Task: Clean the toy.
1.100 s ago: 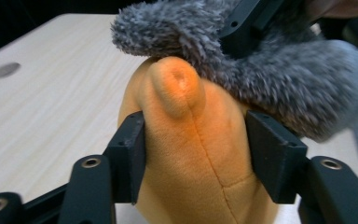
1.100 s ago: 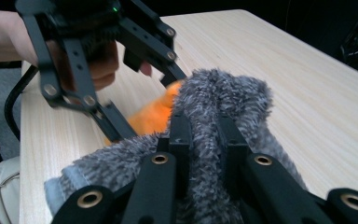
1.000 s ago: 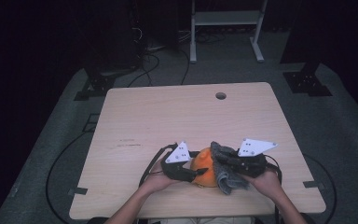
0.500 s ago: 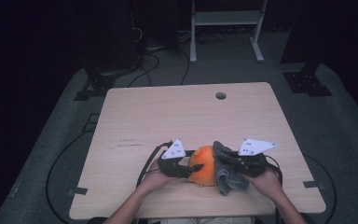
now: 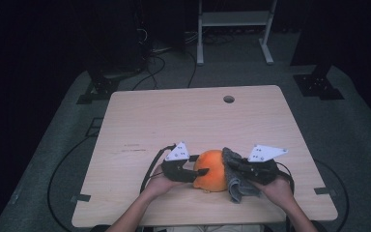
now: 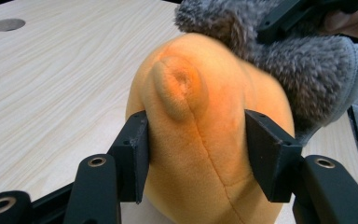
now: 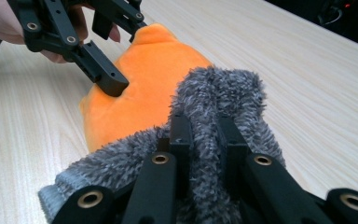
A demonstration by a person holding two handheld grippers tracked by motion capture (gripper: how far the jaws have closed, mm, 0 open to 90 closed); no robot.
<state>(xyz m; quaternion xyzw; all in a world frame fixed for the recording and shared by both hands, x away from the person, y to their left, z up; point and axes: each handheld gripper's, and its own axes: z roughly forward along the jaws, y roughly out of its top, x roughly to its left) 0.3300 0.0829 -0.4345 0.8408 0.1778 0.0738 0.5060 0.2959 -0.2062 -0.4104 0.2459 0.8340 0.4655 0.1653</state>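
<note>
Orange plush toy (image 6: 200, 140) clamped by left hand-held gripper (image 5: 189, 173); right hand-held gripper (image 7: 200, 140) pinching grey cloth (image 7: 223, 102) against it; wiping apparently underway, unfinished.

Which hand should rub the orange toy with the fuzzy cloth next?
Probably the right gripper: it already pinches the grey cloth against the orange plush toy. The left gripper is busy clamping the toy.

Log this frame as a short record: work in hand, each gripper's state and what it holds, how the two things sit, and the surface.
work: wiping an orange plush toy with a grey fuzzy cloth
left gripper: jaws have just been closing, pads now pressed on the toy's two sides
right gripper: shut on a fold of the cloth
contact: cloth lies against the toy's right side
surface: light wooden table, toy rests near its front edge
</note>
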